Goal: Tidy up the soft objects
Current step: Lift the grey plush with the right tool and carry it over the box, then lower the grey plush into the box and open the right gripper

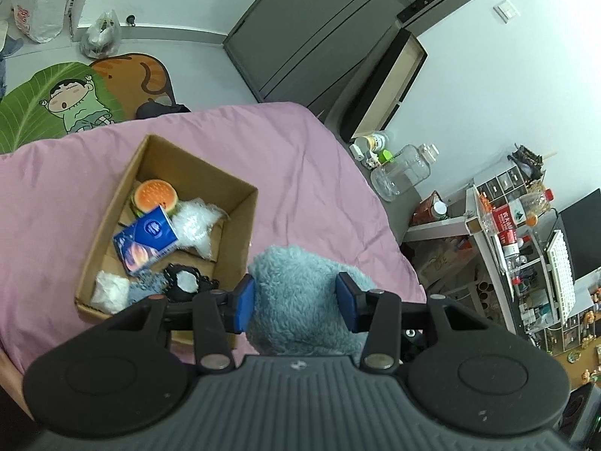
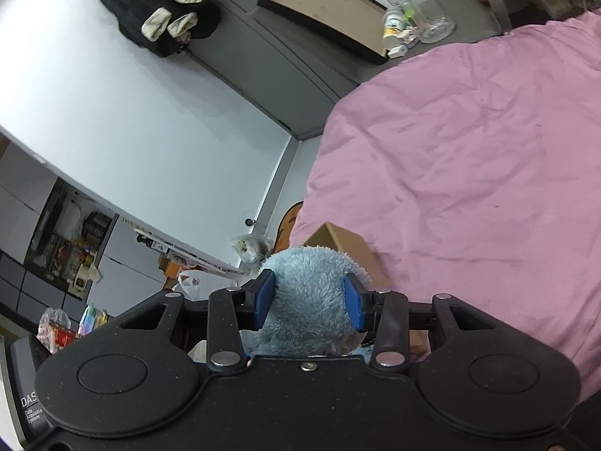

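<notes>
A fluffy light-blue plush (image 1: 300,297) fills the gap between the blue pads of my left gripper (image 1: 296,300), which is shut on it above the pink bed. My right gripper (image 2: 311,300) is shut on the same blue plush (image 2: 311,285). An open cardboard box (image 1: 240,203) lies on the pink bedsheet (image 1: 308,173) to the left of the left gripper. It holds a burger toy (image 1: 154,197), a blue tissue pack (image 1: 148,238), white plastic wrap (image 1: 195,225), a black-and-white item (image 1: 186,282) and a white bundle (image 1: 109,293). The box corner (image 2: 338,242) shows behind the plush in the right wrist view.
The bed edge drops to a floor with a cartoon rug (image 1: 75,101). A clear jar (image 1: 402,173) and small bottles stand beside the bed. A cluttered desk with a keyboard (image 1: 559,274) is at the right. Grey cabinet doors (image 1: 311,37) are behind.
</notes>
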The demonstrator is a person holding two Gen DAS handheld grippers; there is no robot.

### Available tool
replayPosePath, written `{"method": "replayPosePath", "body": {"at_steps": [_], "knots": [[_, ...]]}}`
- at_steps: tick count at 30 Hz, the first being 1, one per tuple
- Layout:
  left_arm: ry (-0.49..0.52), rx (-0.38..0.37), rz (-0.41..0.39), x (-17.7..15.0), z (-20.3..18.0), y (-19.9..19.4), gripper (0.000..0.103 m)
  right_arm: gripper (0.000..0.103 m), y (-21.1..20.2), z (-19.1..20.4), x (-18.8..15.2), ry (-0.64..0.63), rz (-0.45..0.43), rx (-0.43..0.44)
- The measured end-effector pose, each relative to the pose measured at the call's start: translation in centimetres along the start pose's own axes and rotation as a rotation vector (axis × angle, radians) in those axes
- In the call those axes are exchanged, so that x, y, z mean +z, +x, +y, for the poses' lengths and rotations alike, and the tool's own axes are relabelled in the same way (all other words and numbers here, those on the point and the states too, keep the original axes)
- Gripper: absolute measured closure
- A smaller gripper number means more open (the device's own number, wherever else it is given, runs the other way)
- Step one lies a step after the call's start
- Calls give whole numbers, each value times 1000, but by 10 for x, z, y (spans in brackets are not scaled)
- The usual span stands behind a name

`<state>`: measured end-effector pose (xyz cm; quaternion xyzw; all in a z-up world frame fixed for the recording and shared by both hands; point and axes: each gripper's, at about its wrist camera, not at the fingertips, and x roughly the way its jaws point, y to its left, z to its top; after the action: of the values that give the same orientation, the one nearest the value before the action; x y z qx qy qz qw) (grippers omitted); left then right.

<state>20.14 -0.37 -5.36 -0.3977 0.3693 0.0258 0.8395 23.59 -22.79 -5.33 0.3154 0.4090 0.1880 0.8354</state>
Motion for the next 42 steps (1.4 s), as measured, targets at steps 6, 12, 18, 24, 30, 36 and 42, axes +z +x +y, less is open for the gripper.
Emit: {"method": "replayPosePath", "body": {"at_steps": [6,12,18,24,30,36,42], "knots": [[25,-13,9,19,17,-7,58,63,11,17,-9,-13,3,19],[15,7,25,30,38,-5,58,62,30,29,-19,-33,33,8],[-13,28,56,33,59,8,58,62,49,30,-27,-46,70,-26],[-42,50,90,32,75,25,58,60,64,22,-33,-42,101,-56],[-56,74,113,31,88,38,58,59,80,12,-38,-22,129,-70],[-57,108,146,31,96,49,55,51,91,9,-40,-27,145,-70],[-51,135,125,36,98,45,53,51,90,7,-38,-8,148,-65]]}}
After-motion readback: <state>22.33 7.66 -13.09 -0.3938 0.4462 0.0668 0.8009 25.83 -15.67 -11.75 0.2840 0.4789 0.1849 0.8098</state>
